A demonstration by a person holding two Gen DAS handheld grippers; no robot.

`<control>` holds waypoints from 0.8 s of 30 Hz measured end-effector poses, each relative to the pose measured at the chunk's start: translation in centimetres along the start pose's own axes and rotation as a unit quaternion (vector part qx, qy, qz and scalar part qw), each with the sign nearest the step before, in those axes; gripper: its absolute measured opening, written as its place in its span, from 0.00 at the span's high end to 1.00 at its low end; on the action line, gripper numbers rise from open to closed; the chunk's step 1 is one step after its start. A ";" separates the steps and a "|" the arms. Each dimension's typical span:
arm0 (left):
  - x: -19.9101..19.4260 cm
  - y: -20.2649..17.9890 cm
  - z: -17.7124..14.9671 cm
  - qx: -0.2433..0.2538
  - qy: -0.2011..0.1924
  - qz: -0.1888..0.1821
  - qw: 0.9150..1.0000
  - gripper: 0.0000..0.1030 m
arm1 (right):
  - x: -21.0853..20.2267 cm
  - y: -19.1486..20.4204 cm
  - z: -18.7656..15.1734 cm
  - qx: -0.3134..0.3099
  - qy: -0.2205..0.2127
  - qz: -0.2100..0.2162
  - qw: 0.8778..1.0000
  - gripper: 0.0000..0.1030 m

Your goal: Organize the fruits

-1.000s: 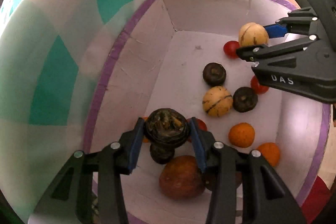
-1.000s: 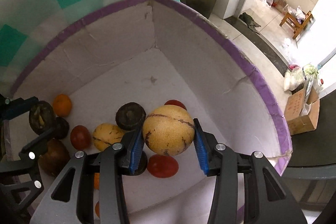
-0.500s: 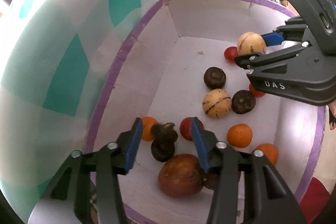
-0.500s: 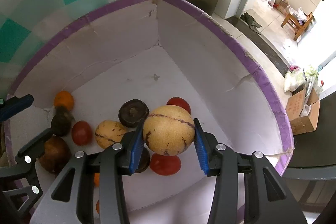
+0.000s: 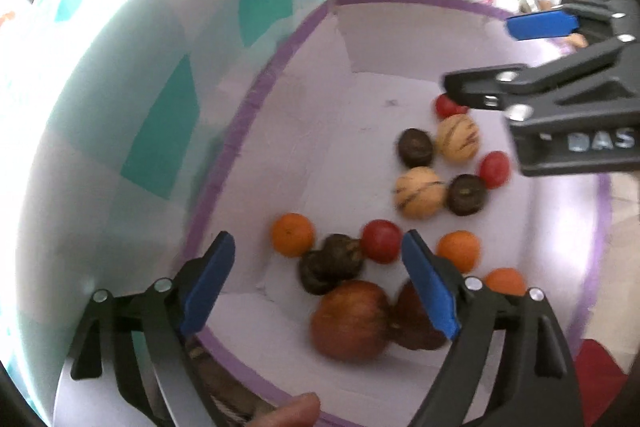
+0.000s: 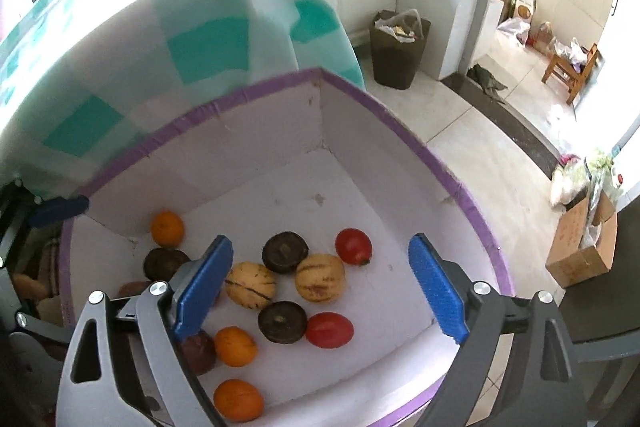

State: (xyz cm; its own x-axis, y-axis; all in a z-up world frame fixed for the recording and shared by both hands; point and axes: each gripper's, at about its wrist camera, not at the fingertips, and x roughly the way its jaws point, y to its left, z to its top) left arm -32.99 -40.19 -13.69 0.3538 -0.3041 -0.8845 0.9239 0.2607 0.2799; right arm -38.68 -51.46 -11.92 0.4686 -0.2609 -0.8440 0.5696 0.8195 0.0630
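A white box with a purple rim (image 5: 256,99) (image 6: 404,131) holds several fruits: striped yellow melons (image 5: 419,191) (image 6: 319,277), dark mangosteens (image 5: 332,263) (image 6: 285,251), red tomatoes (image 5: 381,241) (image 6: 353,246), oranges (image 5: 292,234) (image 6: 167,228) and a large brown-red fruit (image 5: 350,320). My left gripper (image 5: 320,287) is open and empty above the box's near end. My right gripper (image 6: 320,287) is open and empty above the box; it also shows in the left wrist view (image 5: 516,59) at the upper right.
A table with a teal-and-white checked cloth (image 5: 120,107) (image 6: 160,39) stands right beside the box. A bin (image 6: 398,47), a cardboard box (image 6: 582,247) and a wooden stool (image 6: 576,71) stand on the tiled floor beyond.
My left gripper let go of a mangosteen, which now lies in the box. My right gripper let go of the striped melon into the box. Both grippers opened wide and rose.
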 end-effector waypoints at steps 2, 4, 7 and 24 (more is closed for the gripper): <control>-0.2 0.2 -0.2 -0.008 0.004 -0.016 1.000 0.17 | -0.2 -0.3 0.2 0.005 -0.003 -0.002 1.000 0.16; -0.1 0.3 -0.3 -0.015 0.009 -0.024 1.000 0.17 | -0.5 -0.7 0.5 0.017 -0.006 0.001 1.000 0.16; 0.2 0.9 -0.5 -0.037 0.021 -0.056 0.998 0.17 | -1.2 -1.4 0.9 0.038 -0.006 -0.008 0.999 0.16; -0.6 1.2 -1.6 -0.063 0.042 -0.116 0.990 0.15 | -0.7 -1.8 0.4 0.065 0.026 -0.023 0.997 0.16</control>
State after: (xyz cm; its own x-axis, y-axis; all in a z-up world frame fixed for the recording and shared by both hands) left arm -32.29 -38.21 -13.43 0.1161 -0.2938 -0.9488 0.9514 0.3074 0.0212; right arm -39.74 -52.94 -11.16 0.4062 -0.2658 -0.8743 0.6739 0.7333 0.0902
